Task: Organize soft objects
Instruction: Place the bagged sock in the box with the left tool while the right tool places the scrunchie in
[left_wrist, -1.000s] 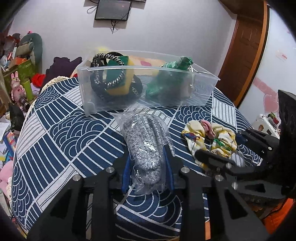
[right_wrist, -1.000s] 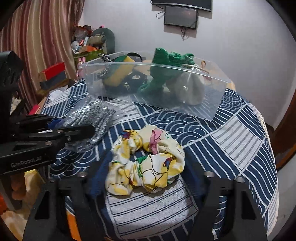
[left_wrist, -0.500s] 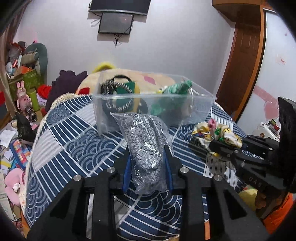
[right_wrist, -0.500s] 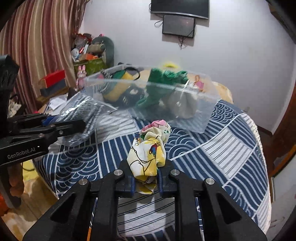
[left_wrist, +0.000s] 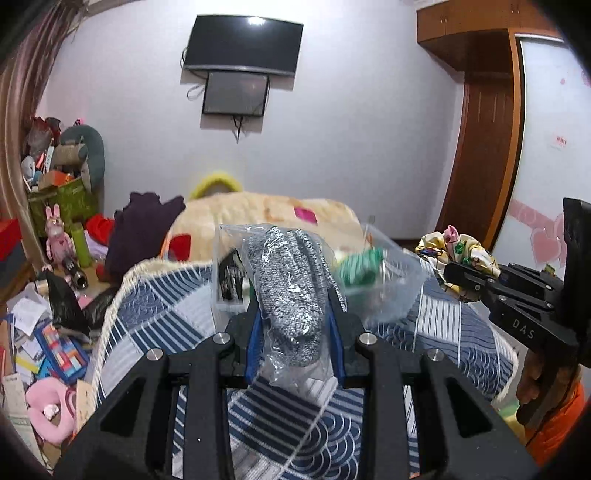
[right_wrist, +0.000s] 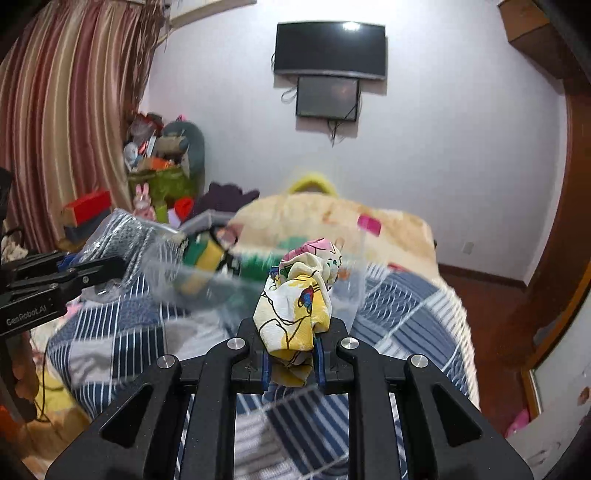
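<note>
bin (left_wrist: 399, 280) on table (left_wrist: 166, 295), bed (left_wrist: 258, 218) behind

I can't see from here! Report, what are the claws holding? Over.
Left claw shut on bagged grey knit. Right claw shut on yellow scrunchie. Clear bin ahead, nothing blocking.

Curved television (right_wrist: 330, 50) above small monitor (right_wrist: 327, 97); striped curtain (right_wrist: 70, 110) left; pink rabbit toy (left_wrist: 58, 236).

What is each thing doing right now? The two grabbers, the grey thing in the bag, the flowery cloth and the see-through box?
Left hand-held gripper: shut on the bagged knit.
Bagged knit: held up off the bed.
Right hand-held gripper: shut on the scrunchie.
Scrunchie: bunched, lifted.
Clear bin: on the bed, open-topped, things inside.
</note>
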